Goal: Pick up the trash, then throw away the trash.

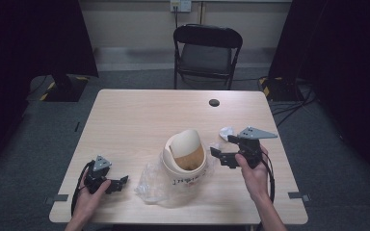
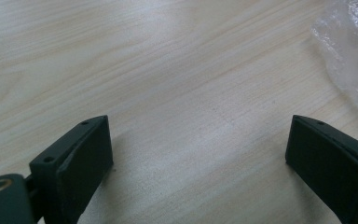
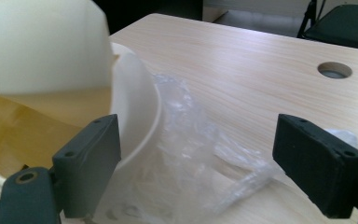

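A cream plastic bin (image 1: pixel 185 159) with a tilted swing lid stands near the middle of the table (image 1: pixel 125 120), on crinkled clear plastic film (image 1: pixel 149 185). The right gripper (image 1: pixel 225 150), jaws spread wide and empty, hovers just right of the bin's rim, nearer than the left gripper (image 1: pixel 120 183), which rests open on bare wood, left of the film. The bin looks smooth and rigid; the film thin, limp and slippery. A crumpled white scrap (image 1: pixel 226 131) lies beyond the right gripper.

The round plastic bin (image 1: pixel 185 159) is cream; the crinkled plastic bag (image 3: pixel 191 154) is clear; the wooden table (image 1: pixel 135 120) is pale grained beige; 2 grippers' jaws are black.
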The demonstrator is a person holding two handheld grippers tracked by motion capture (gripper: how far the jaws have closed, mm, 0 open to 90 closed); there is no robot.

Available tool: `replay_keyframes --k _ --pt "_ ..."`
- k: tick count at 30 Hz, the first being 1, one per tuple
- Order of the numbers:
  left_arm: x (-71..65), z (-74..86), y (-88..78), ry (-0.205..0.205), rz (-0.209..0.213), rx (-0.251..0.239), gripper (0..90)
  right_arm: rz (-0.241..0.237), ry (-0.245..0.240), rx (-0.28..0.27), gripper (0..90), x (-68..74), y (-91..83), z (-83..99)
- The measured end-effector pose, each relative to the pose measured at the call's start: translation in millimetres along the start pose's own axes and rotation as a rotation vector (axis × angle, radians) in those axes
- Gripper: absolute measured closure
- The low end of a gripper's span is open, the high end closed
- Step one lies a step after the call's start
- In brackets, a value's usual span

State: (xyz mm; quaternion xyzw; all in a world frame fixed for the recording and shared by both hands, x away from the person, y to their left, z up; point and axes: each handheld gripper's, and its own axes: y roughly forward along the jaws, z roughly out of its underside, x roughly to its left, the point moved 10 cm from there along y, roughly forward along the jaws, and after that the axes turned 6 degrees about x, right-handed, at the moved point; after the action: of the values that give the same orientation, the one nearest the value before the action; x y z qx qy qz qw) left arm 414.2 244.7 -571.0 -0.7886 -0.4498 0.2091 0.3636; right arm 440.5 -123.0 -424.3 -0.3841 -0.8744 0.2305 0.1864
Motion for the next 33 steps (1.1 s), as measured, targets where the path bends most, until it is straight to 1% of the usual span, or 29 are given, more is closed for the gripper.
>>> replay_keyframes --k 3,4,5,7,10,13,20,22,24,25,26,28,29,30,33 --pt "-0.2 0.0 0.1 -0.001 0.002 0.0 6.6 0.019 0.015 0.007 14.5 -11.1 -1.1 5.1" --pt "-0.2 0.0 0.1 -0.001 0.002 0.0 6.6 0.022 0.012 0.009 14.5 -14.1 -0.3 6.6" --pt "-0.2 0.0 0.1 -0.001 0.002 0.0 6.6 0.032 0.009 0.016 14.4 -18.4 1.6 8.8" --pt "0.1 0.0 0.0 0.001 0.0 0.0 6.6 0.051 0.026 0.037 14.4 -29.3 7.3 14.3" --pt "0.1 0.0 0.0 0.0 0.0 0.0 6.6 0.051 0.04 0.054 14.3 -43.0 16.4 19.9" --pt "0.1 0.0 0.0 0.001 0.0 0.0 6.6 0.059 0.045 0.07 14.2 -52.1 24.2 22.4" --pt "0.1 0.0 0.0 0.0 0.0 0.0 6.6 0.079 0.046 0.104 14.2 -67.4 39.9 27.8" --pt "0.1 0.0 0.0 0.0 0.0 0.0 6.6 0.092 0.046 0.125 14.3 -73.3 44.3 30.6" --pt "0.1 0.1 -0.1 0.001 0.0 0.001 6.6 0.116 0.041 0.158 14.7 -82.0 49.2 34.3" --pt "0.2 0.1 -0.1 0.001 0.0 0.001 6.6 0.127 0.045 0.167 15.4 -86.6 51.2 35.2" --pt "0.1 0.0 0.0 0.001 0.0 0.001 6.6 0.124 0.056 0.171 16.2 -90.0 53.4 35.4" --pt "0.1 0.0 0.0 0.001 0.0 0.001 6.6 0.137 0.055 0.186 17.0 -96.5 56.8 35.0" --pt "0.1 0.0 0.0 0.001 0.0 0.001 6.6 0.15 0.048 0.193 17.8 -101.5 58.9 33.8" --pt "-0.2 0.0 0.1 0.0 0.002 0.0 6.6 0.162 0.052 0.202 18.2 -105.2 60.6 33.1" --pt "0.1 0.0 0.0 0.001 0.0 0.0 6.6 0.17 0.048 0.222 19.1 -115.5 70.2 30.7"
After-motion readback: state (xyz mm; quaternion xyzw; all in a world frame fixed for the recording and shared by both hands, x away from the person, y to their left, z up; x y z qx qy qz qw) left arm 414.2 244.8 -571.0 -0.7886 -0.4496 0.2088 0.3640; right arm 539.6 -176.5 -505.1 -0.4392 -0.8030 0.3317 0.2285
